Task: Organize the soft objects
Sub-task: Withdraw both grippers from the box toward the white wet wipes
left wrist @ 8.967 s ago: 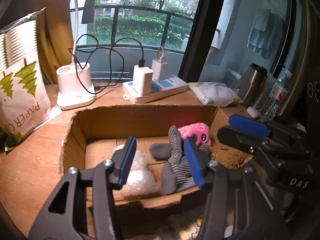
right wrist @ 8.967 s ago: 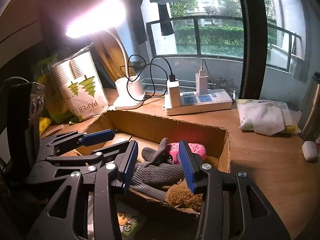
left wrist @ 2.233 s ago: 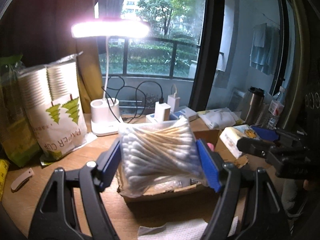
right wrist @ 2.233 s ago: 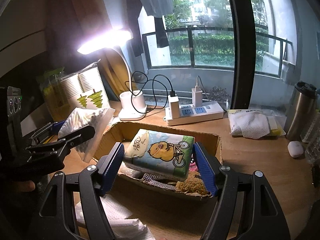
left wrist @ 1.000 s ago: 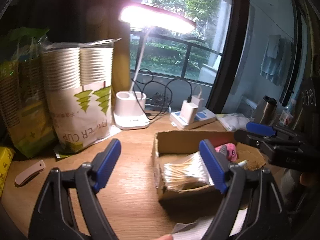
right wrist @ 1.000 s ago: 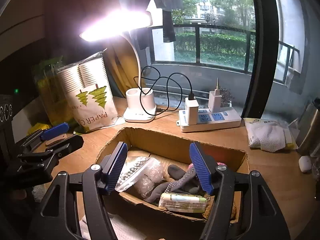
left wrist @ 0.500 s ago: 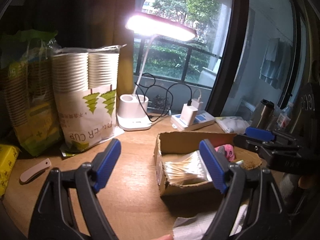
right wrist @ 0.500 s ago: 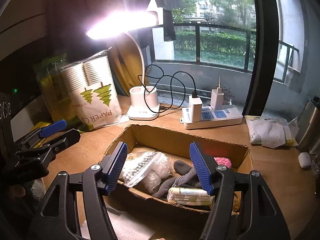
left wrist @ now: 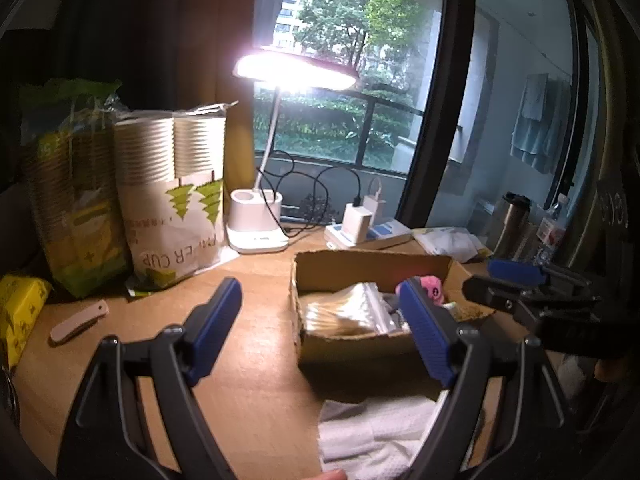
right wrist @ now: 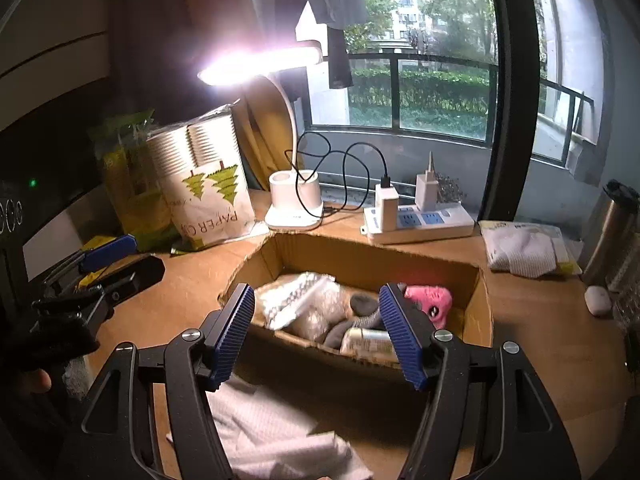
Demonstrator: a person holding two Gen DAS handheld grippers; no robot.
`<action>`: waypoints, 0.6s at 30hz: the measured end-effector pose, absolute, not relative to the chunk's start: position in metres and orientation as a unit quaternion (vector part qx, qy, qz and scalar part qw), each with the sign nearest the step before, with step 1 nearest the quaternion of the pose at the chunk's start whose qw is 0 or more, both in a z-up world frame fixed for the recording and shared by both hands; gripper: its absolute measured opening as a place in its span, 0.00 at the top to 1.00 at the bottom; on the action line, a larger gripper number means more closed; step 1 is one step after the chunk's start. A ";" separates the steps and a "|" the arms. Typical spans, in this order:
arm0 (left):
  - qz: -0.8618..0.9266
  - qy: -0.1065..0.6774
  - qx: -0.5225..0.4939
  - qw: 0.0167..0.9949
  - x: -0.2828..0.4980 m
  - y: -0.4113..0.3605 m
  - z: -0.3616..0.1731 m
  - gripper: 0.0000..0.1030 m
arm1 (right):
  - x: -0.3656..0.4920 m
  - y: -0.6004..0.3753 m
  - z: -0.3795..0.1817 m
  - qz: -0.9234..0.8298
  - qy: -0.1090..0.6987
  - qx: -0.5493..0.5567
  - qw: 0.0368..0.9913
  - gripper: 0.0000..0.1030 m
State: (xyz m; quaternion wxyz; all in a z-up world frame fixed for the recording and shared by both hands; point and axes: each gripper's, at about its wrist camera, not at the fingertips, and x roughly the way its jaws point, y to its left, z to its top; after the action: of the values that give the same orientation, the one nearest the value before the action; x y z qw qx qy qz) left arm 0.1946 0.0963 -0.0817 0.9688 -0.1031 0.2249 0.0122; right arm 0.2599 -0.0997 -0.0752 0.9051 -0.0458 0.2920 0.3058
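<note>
A broad wooden desk (right wrist: 532, 344) with a smooth, warm grain carries everything. On it sits an open cardboard box (right wrist: 360, 258), rectangular, matte brown, its top edges torn and ragged. Inside lie the soft things: a crinkly clear bag of cotton swabs (left wrist: 344, 314) against the left wall, a bubble-textured plastic wrap (right wrist: 320, 312) beside it, a grey knitted glove (right wrist: 360, 308) in the middle, a fuzzy pink plush toy (right wrist: 430, 300) toward the right wall, and a glossy tissue pack (right wrist: 366, 342) lying at the near edge. A coarse brown scrubby mass (left wrist: 468, 312) shows in the box's right corner, too small to name.

In front of the box, on the desk, lies a white dimpled cloth (right wrist: 272, 436), rumpled and blurred, cut off by the bottom edge of both views.

The left gripper (left wrist: 320, 336) has black angular arms and ribbed blue pads; its jaws stand apart with nothing between them, held above bare desk left of the box. The right gripper (right wrist: 318, 334) has its jaws likewise released and empty, above the box's near wall.

Behind stand a shiny sleeve of paper cups (left wrist: 172, 196), a white lamp (right wrist: 294, 200) glaring bright, and a white power strip (right wrist: 420, 220). The box floor is mostly hidden by its contents.
</note>
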 end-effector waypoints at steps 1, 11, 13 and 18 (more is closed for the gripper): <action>0.012 0.225 -0.104 0.969 0.192 0.095 -0.082 0.20 | 0.257 -0.101 -0.076 0.305 0.293 -0.047 0.905 0.33; 0.007 0.228 -0.106 0.968 0.167 0.079 -0.090 0.20 | 0.229 -0.116 -0.086 0.299 0.301 -0.049 0.904 0.33; 0.005 0.229 -0.108 0.967 0.164 0.077 -0.092 0.20 | 0.225 -0.119 -0.089 0.299 0.303 -0.050 0.903 0.33; 0.002 0.236 -0.105 0.966 0.155 0.071 -0.100 0.20 | 0.216 -0.124 -0.097 0.297 0.310 -0.049 0.902 0.33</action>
State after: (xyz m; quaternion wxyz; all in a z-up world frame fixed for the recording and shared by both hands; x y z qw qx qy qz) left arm 0.1554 0.0706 -0.1002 0.9660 -0.1055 0.2359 0.0017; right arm 0.2155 -0.1241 -0.0969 0.9018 -0.0494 0.3100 0.2972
